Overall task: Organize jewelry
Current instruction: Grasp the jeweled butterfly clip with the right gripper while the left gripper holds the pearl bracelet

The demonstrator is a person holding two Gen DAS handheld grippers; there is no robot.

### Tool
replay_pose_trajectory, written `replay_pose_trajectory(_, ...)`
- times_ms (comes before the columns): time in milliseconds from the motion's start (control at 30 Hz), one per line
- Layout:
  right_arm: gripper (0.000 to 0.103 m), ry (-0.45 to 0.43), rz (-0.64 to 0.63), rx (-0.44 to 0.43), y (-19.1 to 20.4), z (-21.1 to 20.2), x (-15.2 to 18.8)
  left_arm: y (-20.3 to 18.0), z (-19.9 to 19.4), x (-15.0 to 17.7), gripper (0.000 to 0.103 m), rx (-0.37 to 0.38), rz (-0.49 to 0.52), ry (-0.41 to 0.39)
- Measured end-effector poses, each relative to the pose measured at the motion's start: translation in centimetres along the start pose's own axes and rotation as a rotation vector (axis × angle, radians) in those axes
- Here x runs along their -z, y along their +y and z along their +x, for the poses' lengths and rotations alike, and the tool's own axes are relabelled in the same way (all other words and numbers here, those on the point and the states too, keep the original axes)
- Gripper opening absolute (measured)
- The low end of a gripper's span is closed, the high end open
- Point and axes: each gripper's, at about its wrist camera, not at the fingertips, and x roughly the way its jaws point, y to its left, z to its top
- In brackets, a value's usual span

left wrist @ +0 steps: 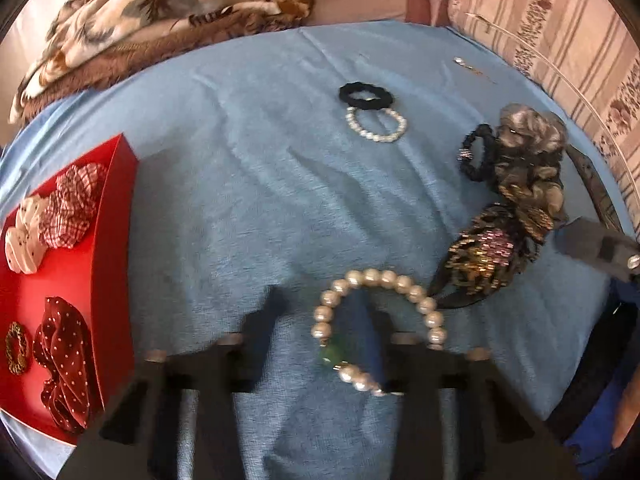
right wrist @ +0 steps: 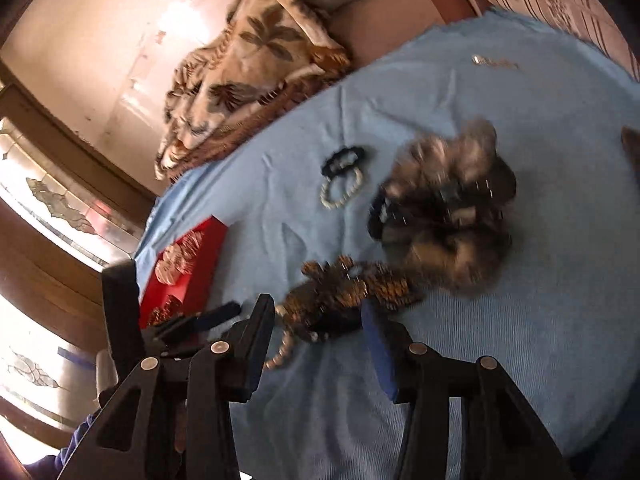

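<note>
On a blue cloth (left wrist: pixel 248 184), my left gripper (left wrist: pixel 320 320) is open; a pearl bracelet with a green bead (left wrist: pixel 380 320) hangs looped over its right finger (left wrist: pixel 364 332). A red box (left wrist: pixel 108 248) at the left holds scrunchies. A second pearl bracelet (left wrist: pixel 376 124) and a black hair tie (left wrist: pixel 366 94) lie farther back. My right gripper (right wrist: pixel 316 320) is open around a brown sequined hair piece (right wrist: pixel 344 288); it also shows in the left wrist view (left wrist: pixel 480 256). A grey-brown scrunchie pile (right wrist: pixel 448 216) lies beyond it.
A floral blanket (left wrist: pixel 160 12) lies behind the cloth on the left, and a striped pillow (left wrist: pixel 568 40) on the right. A small silver pin (left wrist: pixel 464 62) lies at the far right of the cloth. The left gripper's body (right wrist: pixel 120 300) shows in the right view.
</note>
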Motion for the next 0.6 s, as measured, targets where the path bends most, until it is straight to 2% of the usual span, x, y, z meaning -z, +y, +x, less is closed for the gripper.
replay_pose_trajectory(33, 0.051, 0.008, 0.004, 0.004, -0.2, 0.2, 0.2, -0.3, -0.1, 0.0, 0.009, -0.009, 0.007, -0.001)
replay_pose_trajectory(267, 0.051, 0.008, 0.020, -0.017, -0.4, 0.5, 0.5, 0.3, -2.9, 1.1, 0.009, 0.031, -0.051, -0.055)
replay_pose_trajectory(433, 0.051, 0.013, 0.086, -0.149, -0.5, 1.0, 1.0, 1.5, -5.0, 2.2, 0.009, 0.062, -0.090, -0.088)
replay_pose_trajectory(600, 0.051, -0.013, 0.130, -0.157, 0.2, 1.7, 0.5, 2.9, -7.6, 3.4, 0.009, 0.092, -0.125, -0.126)
